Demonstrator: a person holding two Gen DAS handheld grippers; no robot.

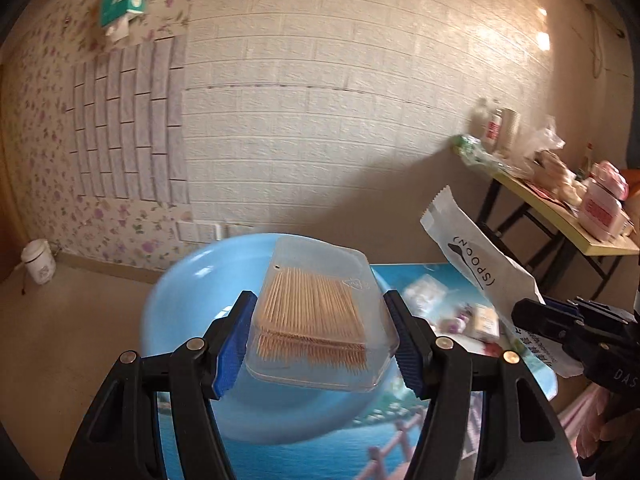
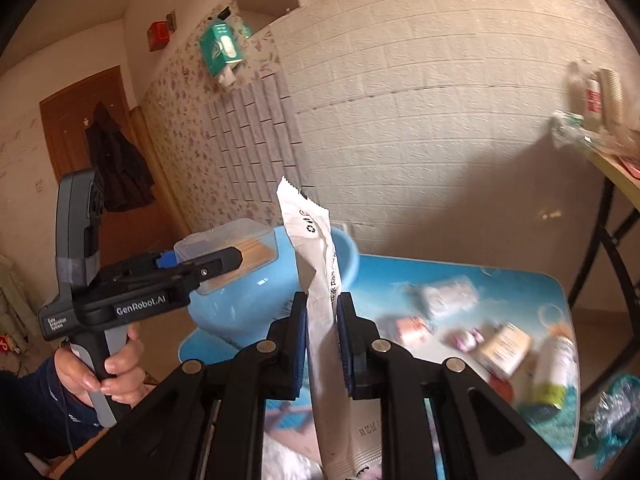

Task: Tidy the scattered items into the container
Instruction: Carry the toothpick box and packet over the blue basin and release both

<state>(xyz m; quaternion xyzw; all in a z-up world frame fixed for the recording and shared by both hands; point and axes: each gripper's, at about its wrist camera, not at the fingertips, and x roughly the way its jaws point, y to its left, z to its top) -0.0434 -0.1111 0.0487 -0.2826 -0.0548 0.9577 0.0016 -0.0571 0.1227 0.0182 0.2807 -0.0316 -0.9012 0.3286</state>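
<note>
Left gripper point(image 1: 320, 340) clamps a clear, rounded-rectangular plastic toothpick box point(image 1: 316, 320) between its blue ribbed pads, jaws partway apart at box width; the box sits above the glossy light-blue basin point(image 1: 180, 312) just ahead. Right gripper point(image 2: 322, 336) is pinched nearly closed on a flat white paper spoon packet point(image 2: 316, 264) with a serrated top edge, standing upright between the pads. Small packets and a bottle point(image 2: 556, 368) lie beyond to its right, blurred.

White brick-pattern wall point(image 1: 320, 100) meets floral wallpaper point(image 1: 40, 140); a brown door point(image 2: 80, 128) stands left, a cluttered side table point(image 1: 560, 216) right.
</note>
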